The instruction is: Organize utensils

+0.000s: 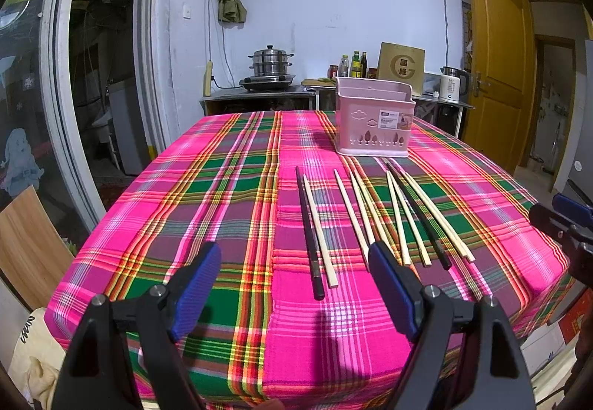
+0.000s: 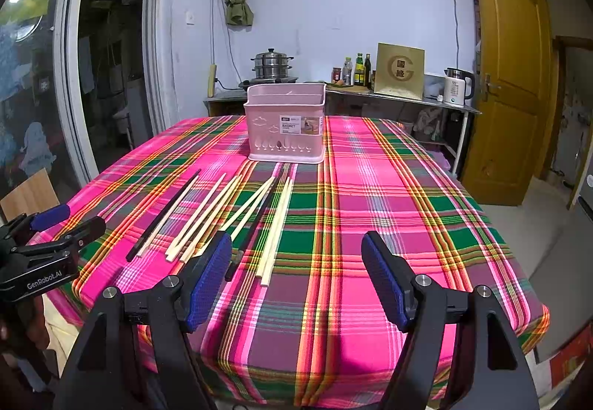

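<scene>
Chopsticks (image 1: pixel 374 213) lie loose on the bench (image 1: pixel 185 187), long axes toward 12 o'clock | pink basket (image 1: pixel 372 121) beyond them, apparently empty | left gripper (image 1: pixel 294 284) open, empty, black-and-pale pair at its 12 | right gripper (image 2: pixel 296 273) open, empty, sticks at its 10–11 | left likely nearer

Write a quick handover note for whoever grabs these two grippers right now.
Left gripper: jaws open, empty, above the near table edge.
Right gripper: jaws open, empty, alongside it.
Chopsticks: two black ones and several pale ones, all loose on the plaid tablecloth.
Pink basket: upright beyond them; no chopsticks visible inside.
Done: nothing yet.
Left: move every chopstick into the basket.
</scene>
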### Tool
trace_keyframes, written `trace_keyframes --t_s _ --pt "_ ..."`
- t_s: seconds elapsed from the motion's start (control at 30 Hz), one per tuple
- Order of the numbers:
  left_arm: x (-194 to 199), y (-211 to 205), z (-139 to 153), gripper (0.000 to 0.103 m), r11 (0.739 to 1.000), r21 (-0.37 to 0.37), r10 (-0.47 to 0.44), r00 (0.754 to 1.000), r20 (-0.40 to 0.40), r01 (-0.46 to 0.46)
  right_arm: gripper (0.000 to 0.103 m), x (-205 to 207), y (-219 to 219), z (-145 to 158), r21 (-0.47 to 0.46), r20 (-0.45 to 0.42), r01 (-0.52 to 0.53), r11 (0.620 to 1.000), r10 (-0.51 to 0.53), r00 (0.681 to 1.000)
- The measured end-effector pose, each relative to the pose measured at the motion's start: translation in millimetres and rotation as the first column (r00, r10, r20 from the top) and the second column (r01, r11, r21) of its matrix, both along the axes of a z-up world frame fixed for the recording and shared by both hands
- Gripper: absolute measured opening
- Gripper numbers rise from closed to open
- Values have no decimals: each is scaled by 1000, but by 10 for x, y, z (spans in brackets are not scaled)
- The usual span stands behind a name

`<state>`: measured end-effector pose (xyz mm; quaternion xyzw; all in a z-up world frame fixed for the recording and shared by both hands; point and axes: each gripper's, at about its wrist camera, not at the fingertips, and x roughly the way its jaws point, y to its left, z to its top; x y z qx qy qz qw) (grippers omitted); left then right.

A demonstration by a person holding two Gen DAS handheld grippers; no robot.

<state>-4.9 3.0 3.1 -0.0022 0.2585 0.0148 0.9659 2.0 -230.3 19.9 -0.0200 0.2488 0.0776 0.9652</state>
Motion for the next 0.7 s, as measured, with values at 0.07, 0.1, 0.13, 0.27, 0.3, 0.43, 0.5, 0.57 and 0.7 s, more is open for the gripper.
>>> trace_keyframes --t_s 0.07,0.1,0.13,0.27,0.3,0.43,0.5,0.57,0.7 --pt "4 -3 -2 83 1000 0 1 1000 0 -1 72 -1 1 -7 -1 1 0 1000 0 1000" --pt "3 -3 -2 83 1000 -1 1 1000 0 -1 72 1 0 -3 -1 1 1 1000 -1 1000" --pt "2 -2 -1 83 1000 -1 1 1000 0 -1 72 0 1 -6 -1 0 1 1000 -1 1000" --pt "2 -9 4 83 1000 -3 3 1000 -1 -3 72 3 -4 0 -1 1 1 1000 -1 1000" --pt "1 -9 4 83 1000 -2 3 1000 0 -3 72 2 -6 -4 0 0 1 1000 -1 1000" --pt "8 -9 3 83 1000 0 1 1000 -4 -1 72 1 -6 -7 0 1 1 1000 -1 1000" --pt "13 -6 -3 83 1000 -1 0 1000 -8 0 72 2 -6 -9 1 1 1 1000 -1 1000" --pt "29 -3 -8 83 1000 -2 -1 1000 -10 1 72 4 -6 -9 1 0 1 1000 -1 1000" --pt "66 2 -26 83 1000 -3 -8 1000 -11 8 72 18 -11 -6 5 -2 0 1000 0 1000"
